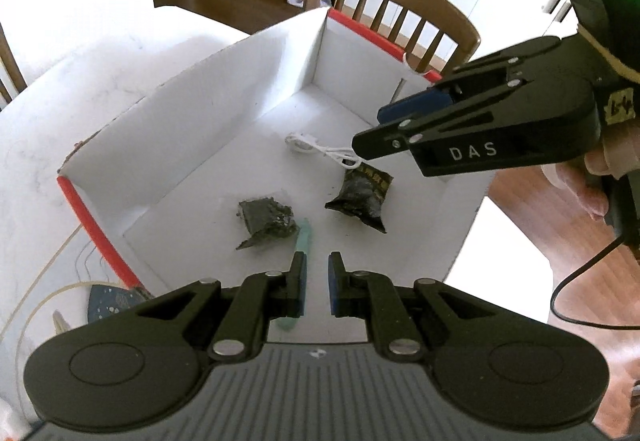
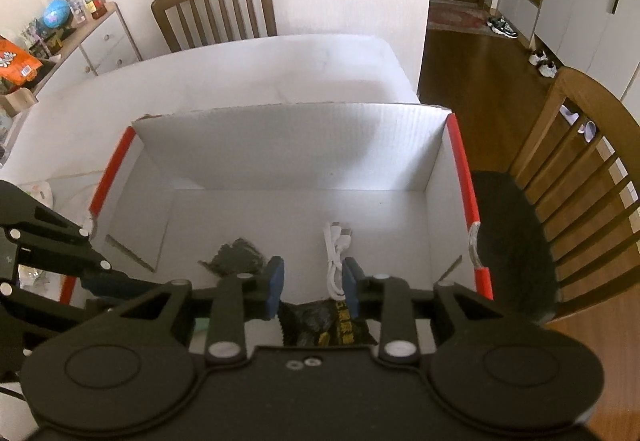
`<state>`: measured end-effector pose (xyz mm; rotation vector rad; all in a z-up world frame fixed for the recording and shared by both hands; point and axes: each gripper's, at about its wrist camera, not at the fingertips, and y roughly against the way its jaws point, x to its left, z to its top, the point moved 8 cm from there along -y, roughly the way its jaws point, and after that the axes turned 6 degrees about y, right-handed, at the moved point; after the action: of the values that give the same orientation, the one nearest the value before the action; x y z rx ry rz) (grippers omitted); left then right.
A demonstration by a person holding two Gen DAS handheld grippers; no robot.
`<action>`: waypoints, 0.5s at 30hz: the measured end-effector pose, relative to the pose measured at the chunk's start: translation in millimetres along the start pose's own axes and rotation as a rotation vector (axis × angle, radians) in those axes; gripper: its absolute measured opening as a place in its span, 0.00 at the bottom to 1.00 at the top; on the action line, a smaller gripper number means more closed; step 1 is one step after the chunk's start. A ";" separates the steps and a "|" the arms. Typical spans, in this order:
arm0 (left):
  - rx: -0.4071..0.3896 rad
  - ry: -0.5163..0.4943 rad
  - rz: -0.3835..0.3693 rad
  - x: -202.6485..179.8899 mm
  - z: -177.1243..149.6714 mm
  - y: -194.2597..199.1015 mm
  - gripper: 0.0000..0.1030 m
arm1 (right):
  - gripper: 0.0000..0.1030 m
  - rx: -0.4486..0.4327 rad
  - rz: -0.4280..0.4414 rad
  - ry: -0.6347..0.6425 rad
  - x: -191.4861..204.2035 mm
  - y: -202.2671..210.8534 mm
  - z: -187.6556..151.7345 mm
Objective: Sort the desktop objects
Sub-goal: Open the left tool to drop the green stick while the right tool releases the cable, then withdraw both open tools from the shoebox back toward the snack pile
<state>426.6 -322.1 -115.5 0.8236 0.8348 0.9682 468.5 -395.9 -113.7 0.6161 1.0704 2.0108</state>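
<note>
Packets point(image 1: 356, 197) lie in the box point(image 1: 224, 89) below right gripper's point(image 2: 310, 287) empty, parted fingers.

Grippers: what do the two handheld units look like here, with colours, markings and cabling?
Both the left gripper and right gripper are black linkage fingers with silver pivot pins and blue pads. The right one shows white "DAS" lettering, a yellowish label and a black cable.

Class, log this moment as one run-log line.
left gripper empty | right gripper open, empty | box: cable, two dark packets
</note>
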 end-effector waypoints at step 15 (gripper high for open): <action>-0.093 0.035 -0.009 2.8 -16.9 37.9 0.73 | 0.63 -0.110 0.010 0.009 23.6 36.0 -2.1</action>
<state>399.3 -303.3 -90.5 0.7243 0.8164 1.0087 438.8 -390.8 -83.0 0.5568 0.9566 2.0669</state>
